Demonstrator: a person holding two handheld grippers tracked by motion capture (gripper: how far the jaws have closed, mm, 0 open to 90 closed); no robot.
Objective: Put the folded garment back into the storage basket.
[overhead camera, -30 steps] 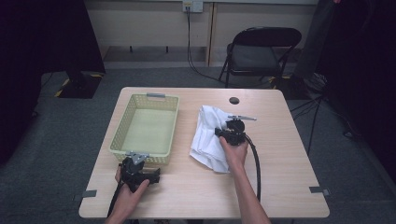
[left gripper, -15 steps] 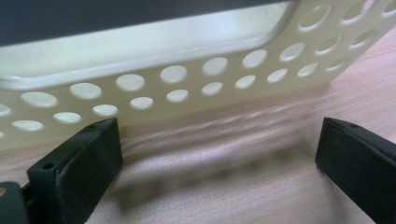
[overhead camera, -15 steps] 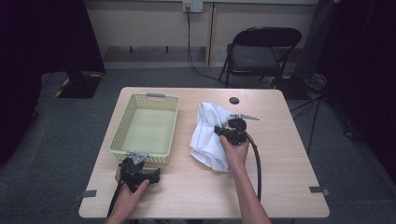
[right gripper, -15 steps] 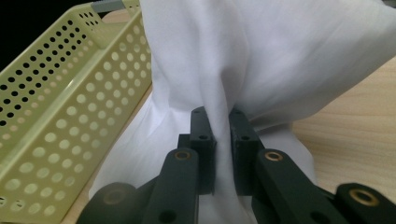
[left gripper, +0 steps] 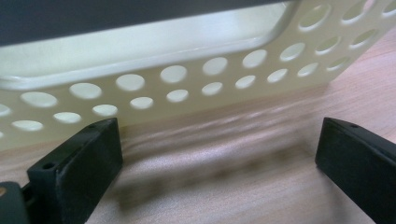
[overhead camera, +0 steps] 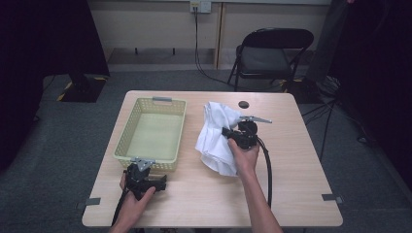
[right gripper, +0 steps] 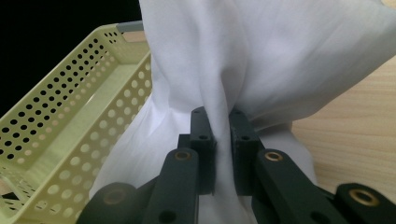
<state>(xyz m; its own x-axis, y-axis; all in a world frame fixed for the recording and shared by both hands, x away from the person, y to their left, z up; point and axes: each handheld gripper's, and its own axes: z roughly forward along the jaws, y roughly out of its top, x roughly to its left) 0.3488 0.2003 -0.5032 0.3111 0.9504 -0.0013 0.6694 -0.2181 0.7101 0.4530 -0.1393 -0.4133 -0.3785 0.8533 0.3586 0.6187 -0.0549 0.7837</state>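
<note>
White crumpled cloth [overhead camera: 216,136] lies on the light wooden table [overhead camera: 291,194], just right of the pale yellow perforated plastic basket [overhead camera: 127,143]. Its lower part is hidden behind the right gripper [overhead camera: 228,133], whose jaws are closed on a fold of it. One basket, with nothing inside. The left gripper [overhead camera: 163,180] rests before the basket's near wall, jaws wide apart, holding nothing.

Perforated basket [left gripper: 196,79] wall just beyond wide-apart jaws, wood tbl [left gripper: 243,177] below.
</note>
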